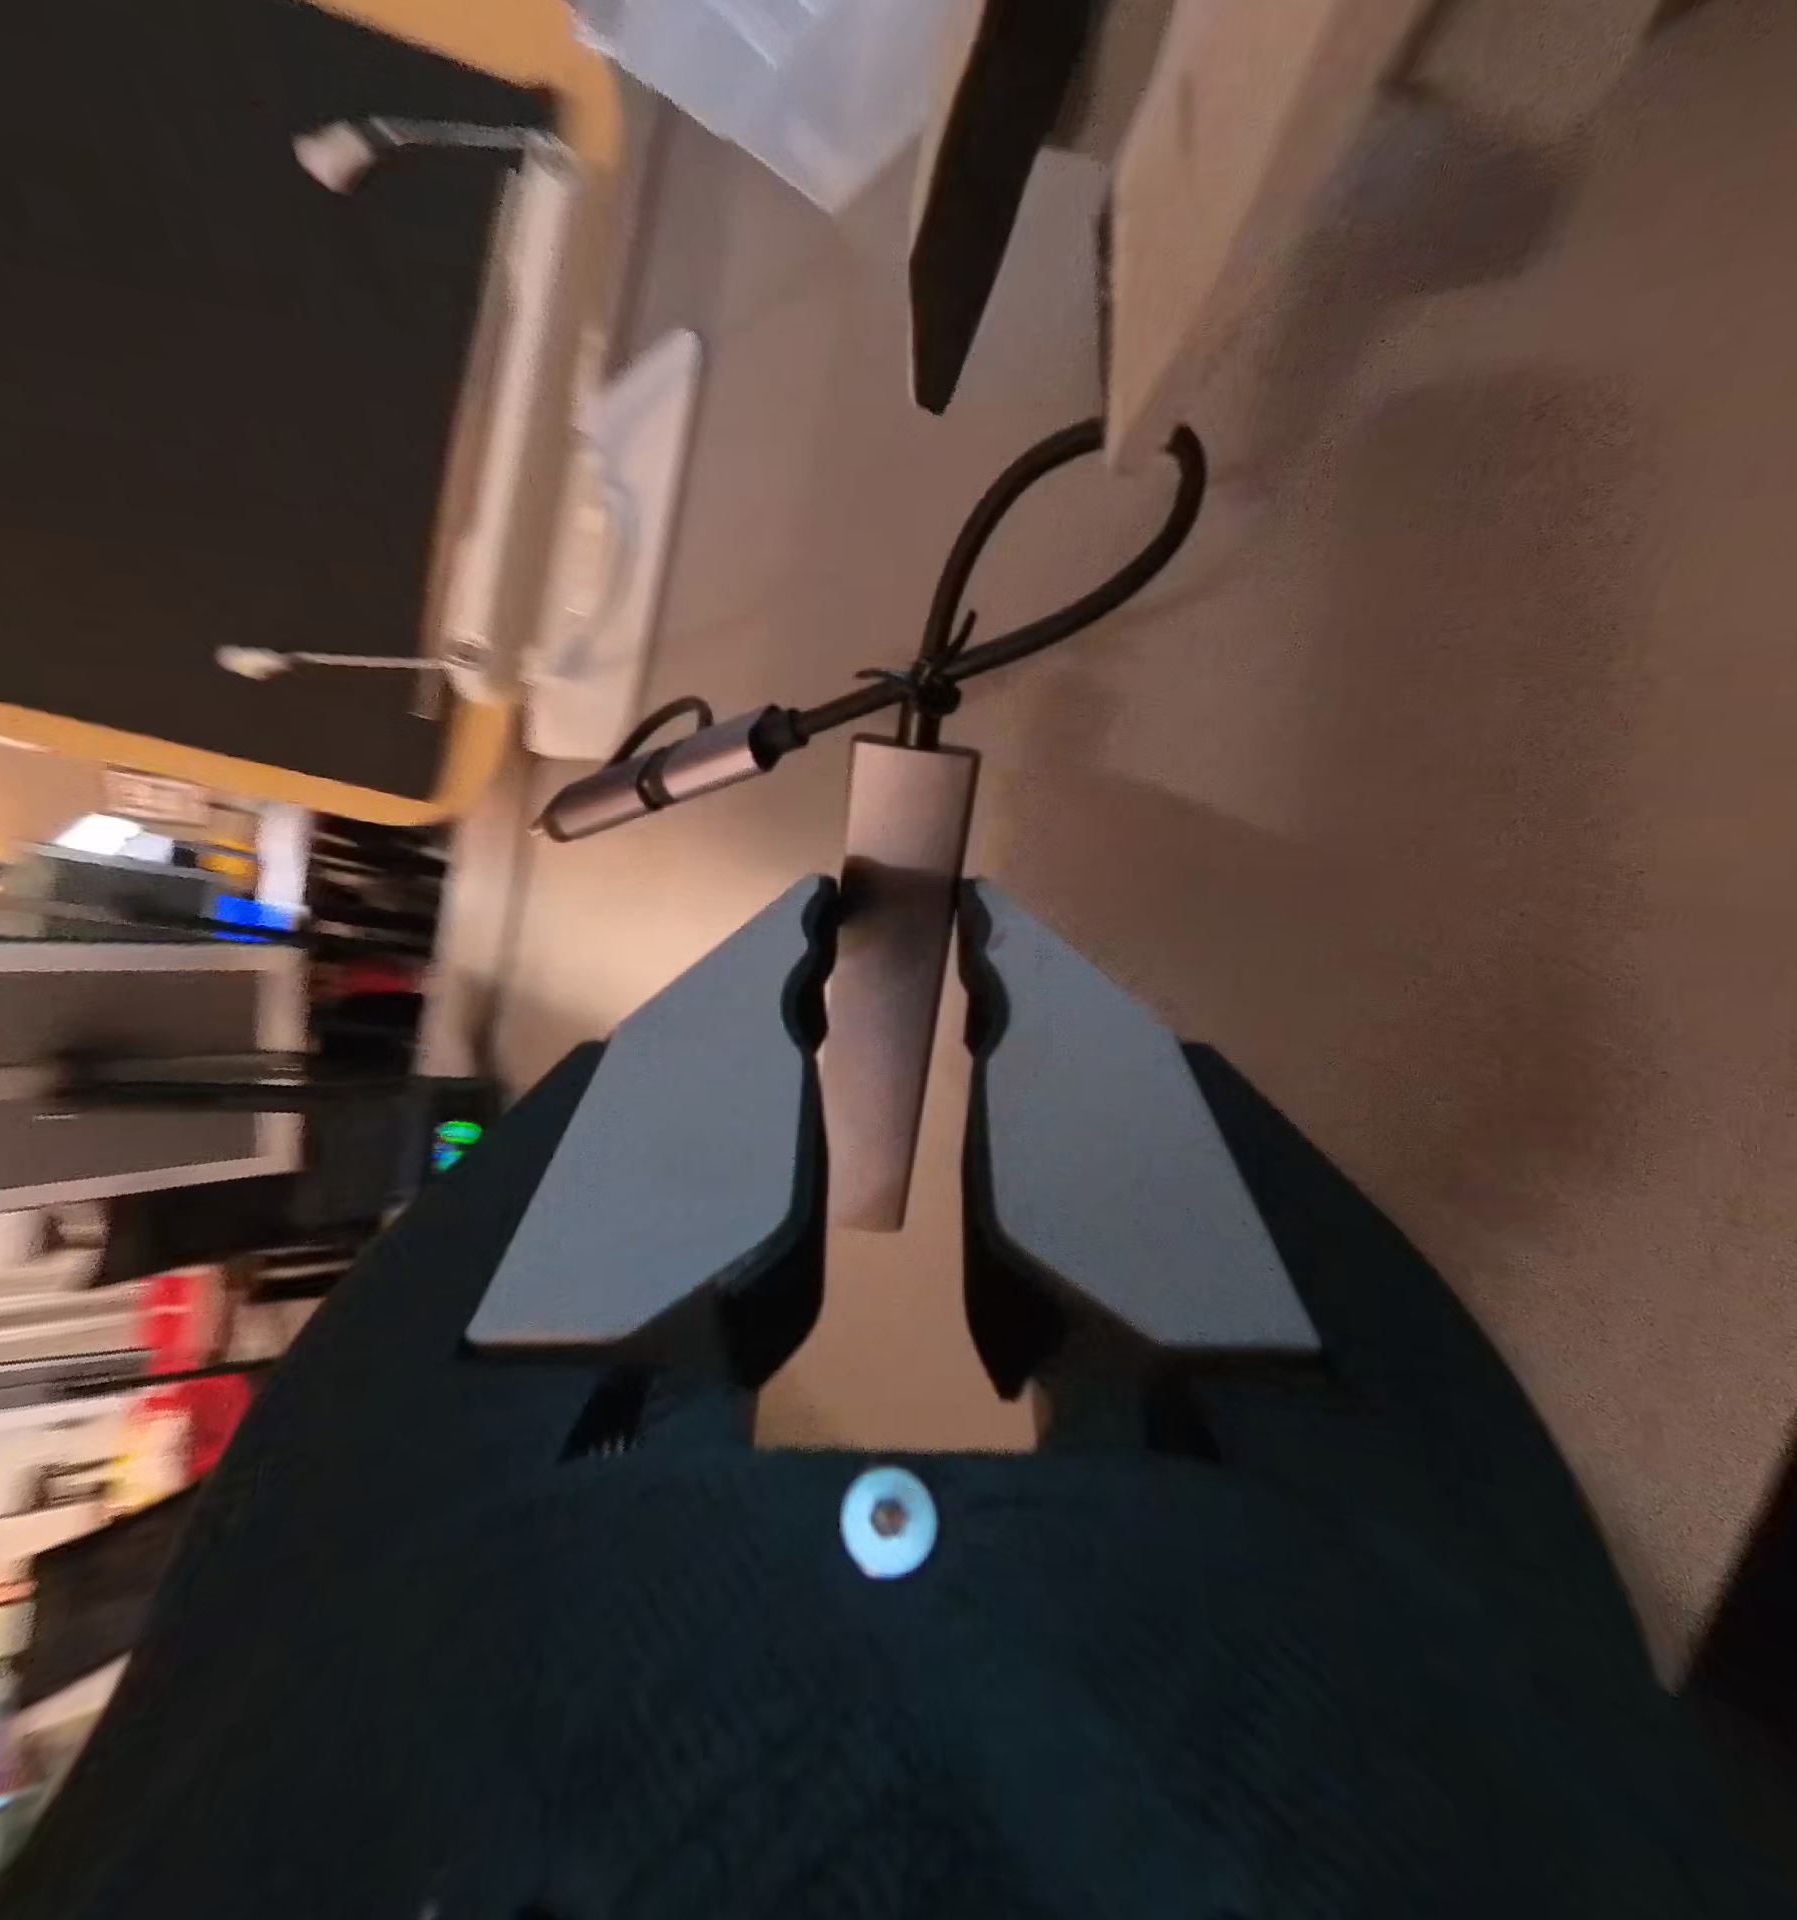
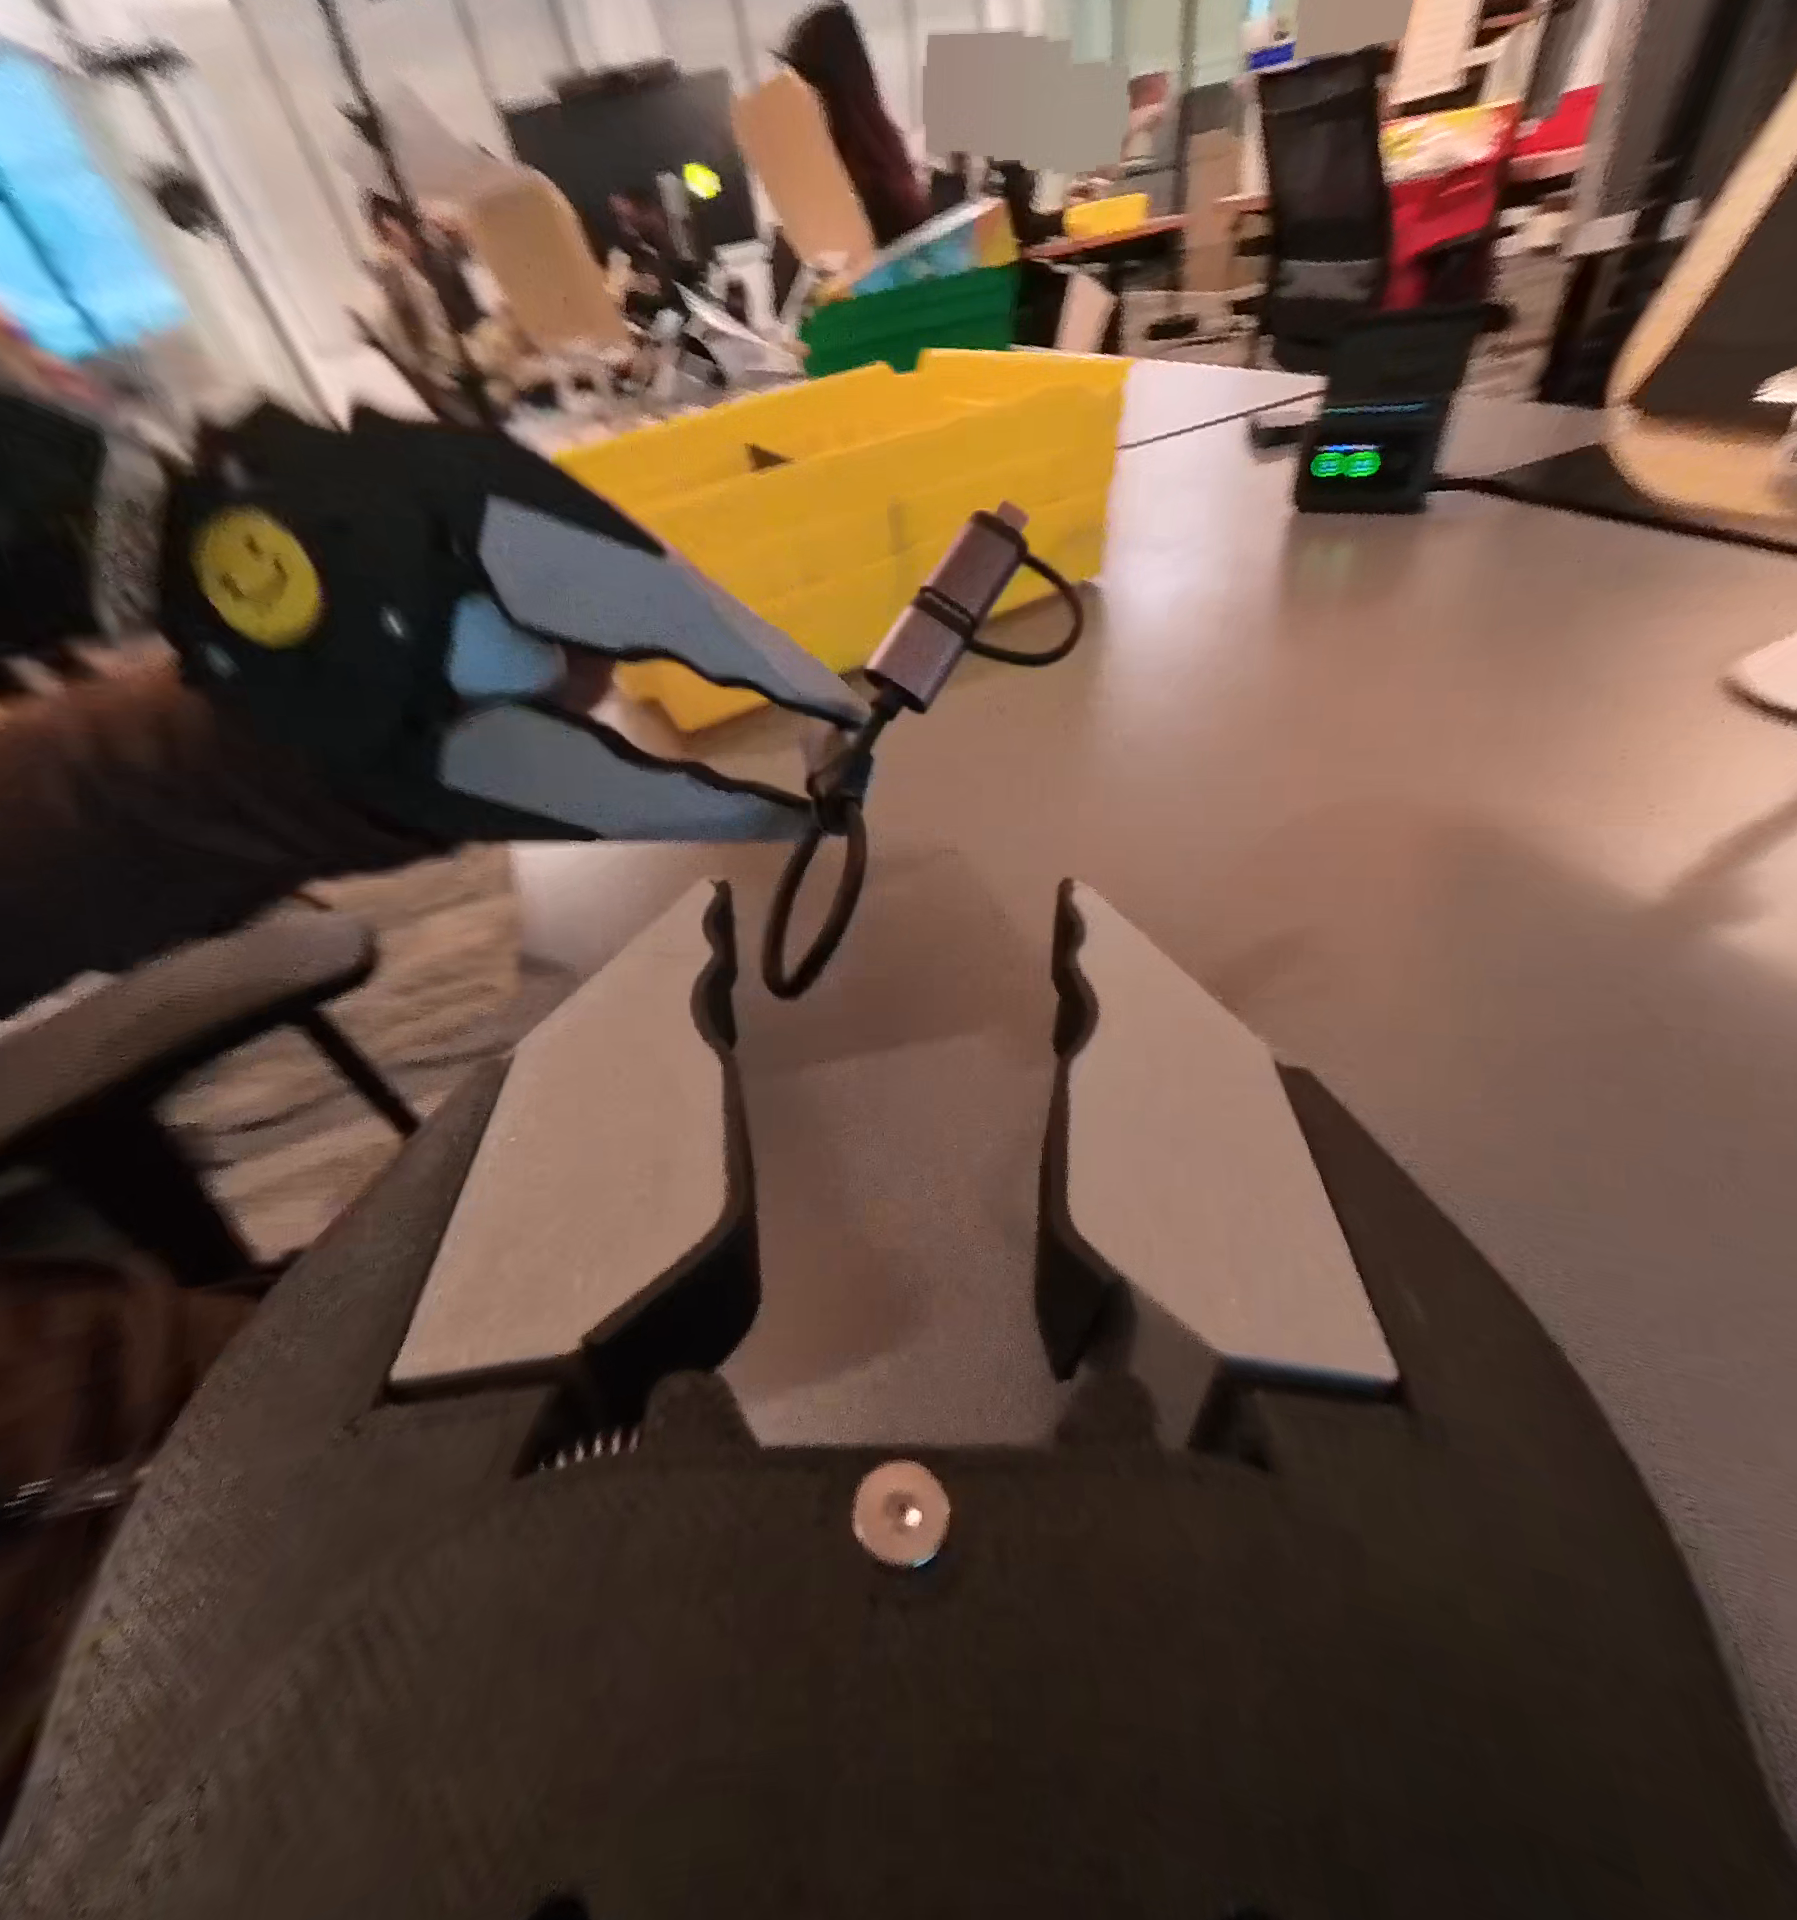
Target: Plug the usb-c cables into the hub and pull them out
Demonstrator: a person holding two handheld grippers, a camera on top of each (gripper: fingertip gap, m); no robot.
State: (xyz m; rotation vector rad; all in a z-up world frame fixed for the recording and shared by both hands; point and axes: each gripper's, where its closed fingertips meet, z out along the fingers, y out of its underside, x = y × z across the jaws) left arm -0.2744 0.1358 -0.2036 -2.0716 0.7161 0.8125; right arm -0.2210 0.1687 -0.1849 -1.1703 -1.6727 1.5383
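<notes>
A: What does the left gripper (image 1: 899,899) hold?

B: Its fingers are clamped on the flat metal hub (image 1: 899,966), lifted above the table (image 1: 1445,831). The short black cable (image 1: 987,582) makes a loop at the hub's far end, and the plug (image 1: 655,779) sticks out to the left.

A: And the right gripper (image 2: 894,914)?

B: Its fingers are wide apart and hold nothing. The loop (image 2: 811,914) hangs just beyond its left finger. The yellow bin (image 2: 873,488) stands farther behind on the table.

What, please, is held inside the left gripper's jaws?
The left gripper clamps the slim metal hub, its tied black cable and plug dangling ahead. The hub's ports are not visible.
</notes>
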